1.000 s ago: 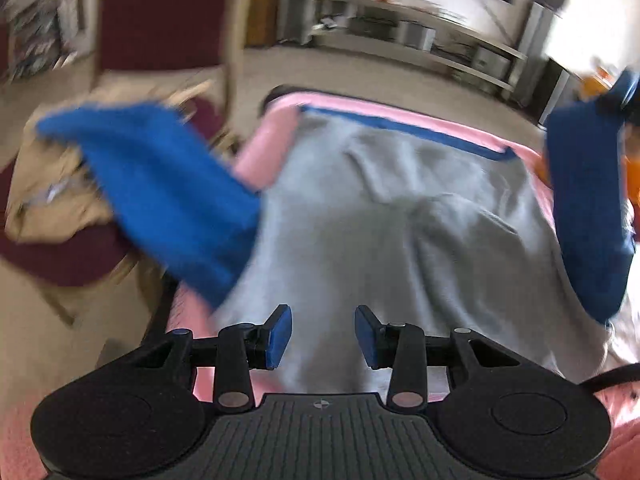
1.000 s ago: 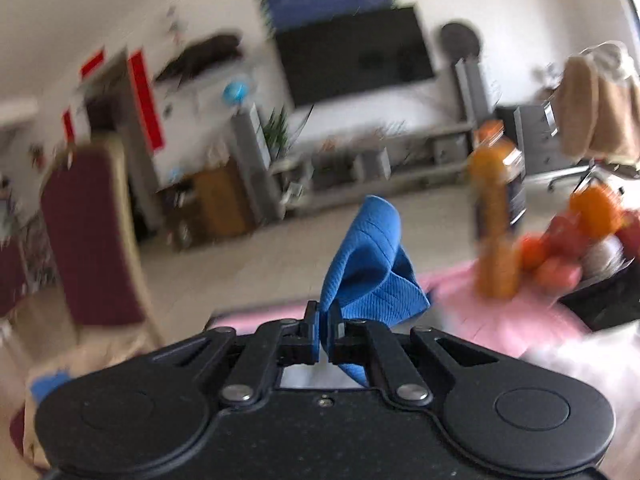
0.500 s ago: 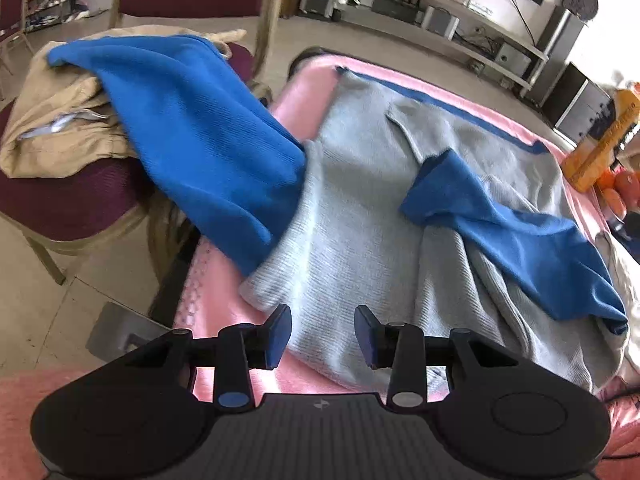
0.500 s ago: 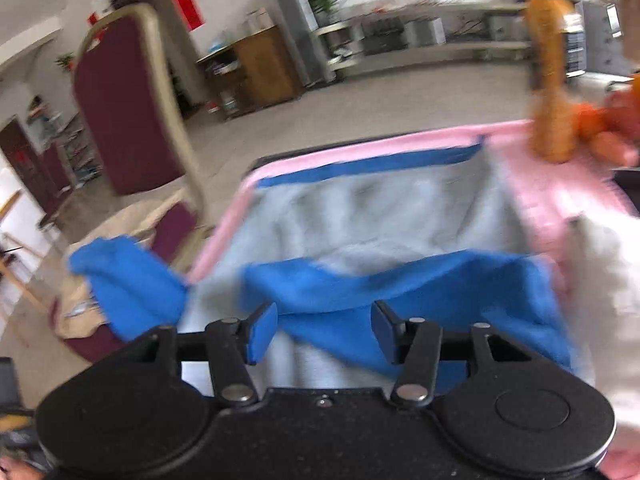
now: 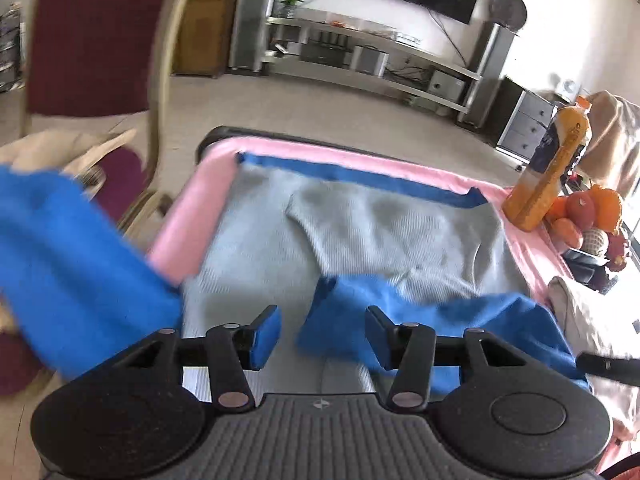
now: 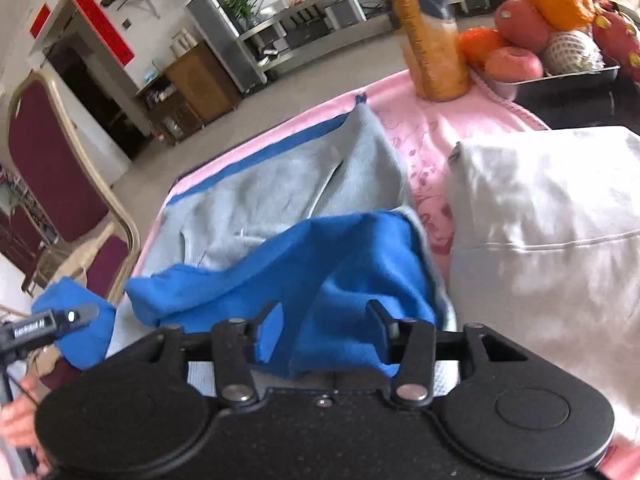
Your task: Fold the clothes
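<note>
Item: grey sweater [image 5: 384,236] with blue sleeves and blue hem band, spread flat on a table [image 5: 188,216] covered in pink cloth. Long axis runs from lower frame to upper frame in the left wrist view, hem band along the far edge.

Changes against the frame half a second ago:
- Right sleeve [image 6: 304,264] remains folded across the grey body; its cuff end now lies directly ahead of the left tool [image 5: 322,334], where earlier it sat mid-frame right.
- Left sleeve [image 5: 76,264] continues to hang off the table's left edge toward the chair [image 5: 92,40], now blurred.
- Right tool [image 6: 324,334] has come closer over the folded sleeve; blue cloth now fills the gap ahead of it.

Sleeve axis: folded sleeve lies crosswise, running from right edge to centre of the sweater.

Tools: both released, fingers spread wide, nothing pinched.

Also logged: white folded garment [image 6: 548,240] at right of the right wrist view; orange bottle [image 5: 548,172] and fruit tray [image 6: 560,76] at the table's far right corner.
</note>
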Tool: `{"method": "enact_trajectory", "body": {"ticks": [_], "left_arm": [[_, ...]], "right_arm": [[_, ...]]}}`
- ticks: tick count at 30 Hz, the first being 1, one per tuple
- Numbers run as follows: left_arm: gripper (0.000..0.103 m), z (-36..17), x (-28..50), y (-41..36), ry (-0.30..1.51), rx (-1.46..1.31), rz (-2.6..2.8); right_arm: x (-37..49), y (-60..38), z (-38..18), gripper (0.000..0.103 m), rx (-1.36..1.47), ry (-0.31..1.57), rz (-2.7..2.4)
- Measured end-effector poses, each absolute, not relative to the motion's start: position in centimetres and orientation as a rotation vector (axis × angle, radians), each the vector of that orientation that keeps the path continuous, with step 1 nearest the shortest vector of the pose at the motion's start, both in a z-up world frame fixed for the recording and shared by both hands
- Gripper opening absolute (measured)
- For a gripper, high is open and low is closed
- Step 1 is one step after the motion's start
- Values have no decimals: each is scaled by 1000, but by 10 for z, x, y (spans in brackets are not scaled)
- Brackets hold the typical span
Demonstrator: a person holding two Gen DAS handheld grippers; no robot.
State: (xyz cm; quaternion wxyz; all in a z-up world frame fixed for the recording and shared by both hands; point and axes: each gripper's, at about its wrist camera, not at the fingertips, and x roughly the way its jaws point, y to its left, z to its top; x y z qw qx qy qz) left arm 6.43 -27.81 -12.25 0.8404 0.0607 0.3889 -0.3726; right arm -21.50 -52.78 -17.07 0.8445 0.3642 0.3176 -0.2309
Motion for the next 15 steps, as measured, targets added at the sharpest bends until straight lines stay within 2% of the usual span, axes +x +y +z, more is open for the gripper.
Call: {"method": "enact_trajectory", "body": {"ticks": [6, 10, 12, 14, 15], "left_arm": [[49, -140, 108, -322, 972, 141, -873], [39, -157, 127, -336, 1076, 100, -905], [32, -163, 133, -340, 1114, 67, -933], [2, -166, 134, -344, 1121, 58, -940], [0, -166, 133, -345, 1103, 61, -935]], "right_arm": [[-221, -538, -175, 50, 816, 660, -512], [-222, -544, -179, 54, 844, 663, -532], [-220, -546, -182, 54, 855, 670, -538], [-219, -547, -183, 56, 855, 678, -544], [-218, -547, -184, 57, 852, 683, -546]]}}
